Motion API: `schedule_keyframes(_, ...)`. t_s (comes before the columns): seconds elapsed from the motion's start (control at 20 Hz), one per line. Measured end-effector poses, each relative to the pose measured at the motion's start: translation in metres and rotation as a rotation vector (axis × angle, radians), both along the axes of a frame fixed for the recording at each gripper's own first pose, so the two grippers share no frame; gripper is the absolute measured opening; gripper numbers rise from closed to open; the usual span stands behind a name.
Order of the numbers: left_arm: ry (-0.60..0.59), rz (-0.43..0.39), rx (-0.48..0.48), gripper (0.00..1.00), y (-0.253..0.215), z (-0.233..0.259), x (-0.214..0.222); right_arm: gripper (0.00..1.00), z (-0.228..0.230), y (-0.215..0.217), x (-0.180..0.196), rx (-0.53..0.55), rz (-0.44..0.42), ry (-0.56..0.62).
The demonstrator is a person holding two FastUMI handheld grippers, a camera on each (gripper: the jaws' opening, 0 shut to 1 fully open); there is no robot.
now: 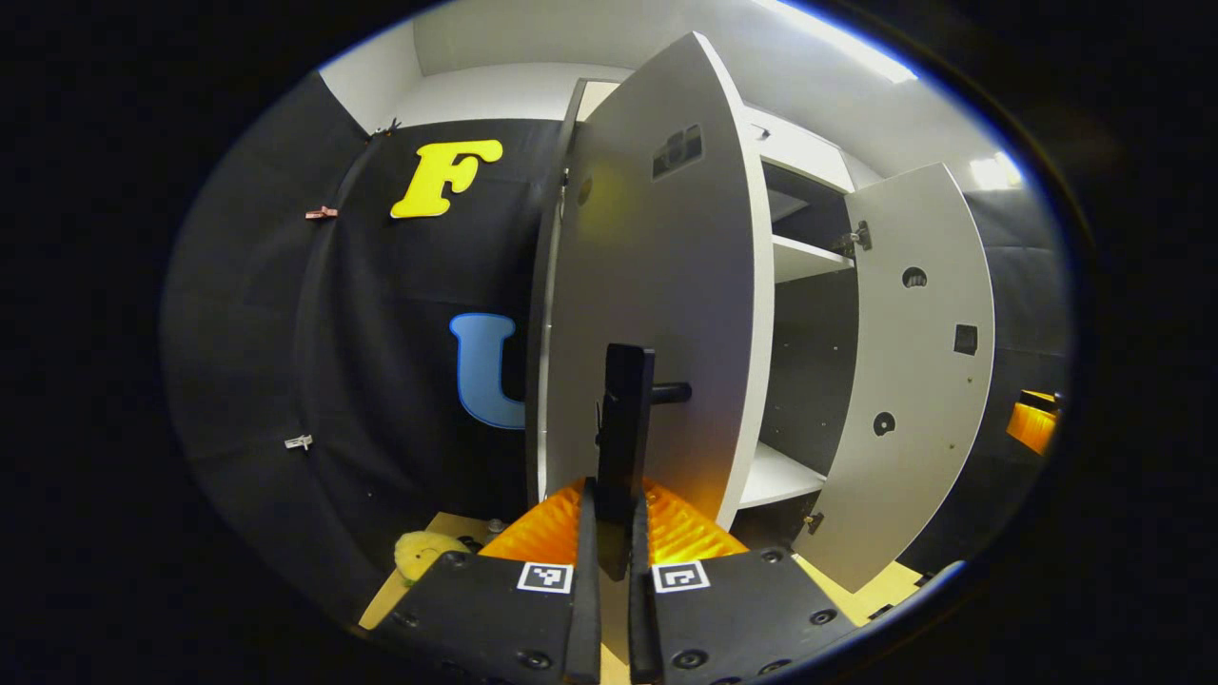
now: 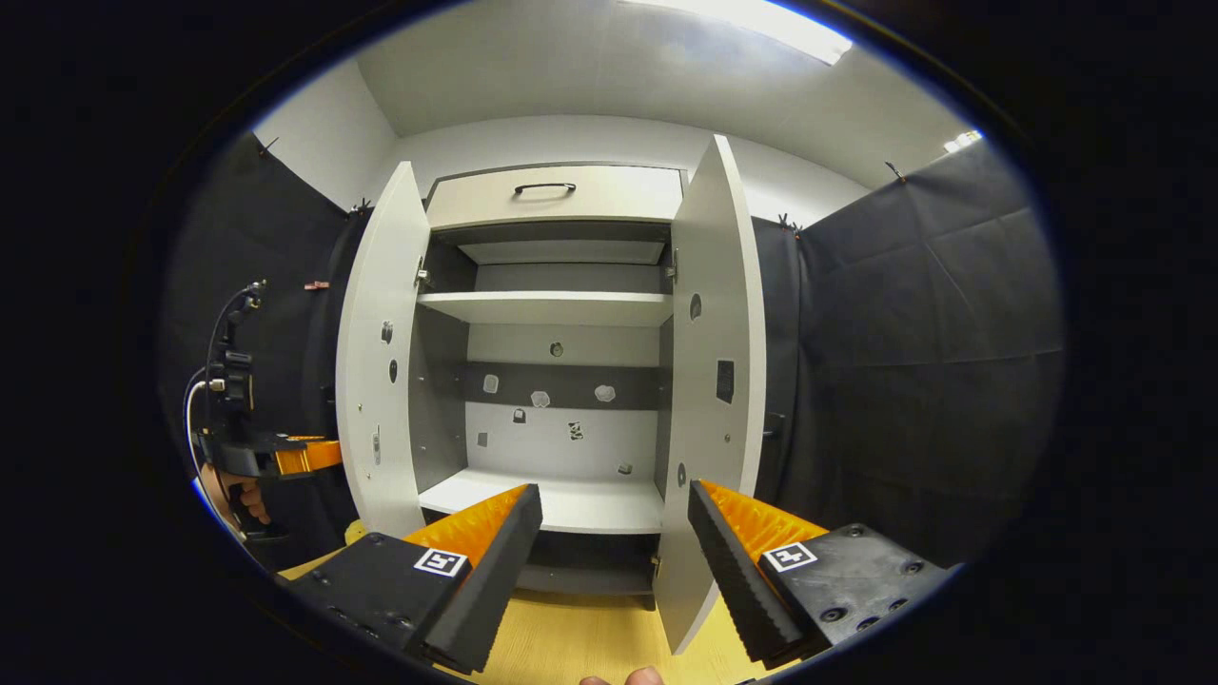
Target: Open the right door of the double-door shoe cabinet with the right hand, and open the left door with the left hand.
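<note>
Both doors (image 2: 381,362) stand wide; left tool (image 1: 614,533) pinches the handle (image 1: 625,419), right tool (image 2: 614,561) spread.

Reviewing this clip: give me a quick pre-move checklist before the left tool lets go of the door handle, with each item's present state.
1. Left tool shut on the left door handle: ok.
2. Left door swung open: ok.
3. Right door swung open: ok.
4. Right tool open, holding nothing, apart from the cabinet: ok.
5. Shelves unobstructed by either door: ok.
6. Left door at its full hinge travel: cannot tell.
</note>
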State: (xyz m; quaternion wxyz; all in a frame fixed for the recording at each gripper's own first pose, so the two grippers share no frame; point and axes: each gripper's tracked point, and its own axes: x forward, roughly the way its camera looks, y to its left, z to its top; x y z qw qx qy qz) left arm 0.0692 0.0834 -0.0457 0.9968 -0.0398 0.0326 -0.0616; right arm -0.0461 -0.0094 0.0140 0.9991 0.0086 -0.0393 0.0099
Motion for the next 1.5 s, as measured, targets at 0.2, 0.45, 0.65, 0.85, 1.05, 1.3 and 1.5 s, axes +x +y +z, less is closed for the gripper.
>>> schedule_keyframes(0.2,-0.004,0.007,0.033,0.12,0.019,0.001,-0.001,0.97,-0.001,0.005,0.0,-0.003,0.008,0.003)
schedule_keyframes(0.45,0.0,-0.006,0.032,0.09,0.032,0.002,-0.002,0.97,-0.003,0.007,0.0,-0.004,0.011,0.011)
schedule_keyframes(0.65,-0.007,0.015,0.027,0.08,0.046,0.001,-0.002,0.97,-0.005,0.008,0.0,-0.004,0.011,0.019)
schedule_keyframes(0.85,-0.01,0.051,0.034,0.06,0.069,0.002,-0.003,0.97,-0.005,0.009,-0.001,0.0,0.011,0.022)
schedule_keyframes(1.05,-0.003,0.018,-0.037,0.05,0.074,0.001,-0.01,0.97,-0.006,0.01,-0.004,0.011,0.019,0.027)
schedule_keyframes(1.3,0.002,0.044,0.003,0.05,0.075,0.0,-0.014,0.97,-0.007,0.01,-0.008,0.012,0.027,0.032)
schedule_keyframes(1.5,-0.008,0.084,0.029,0.05,0.077,0.004,-0.027,0.97,-0.008,0.007,-0.011,0.017,0.029,0.039)
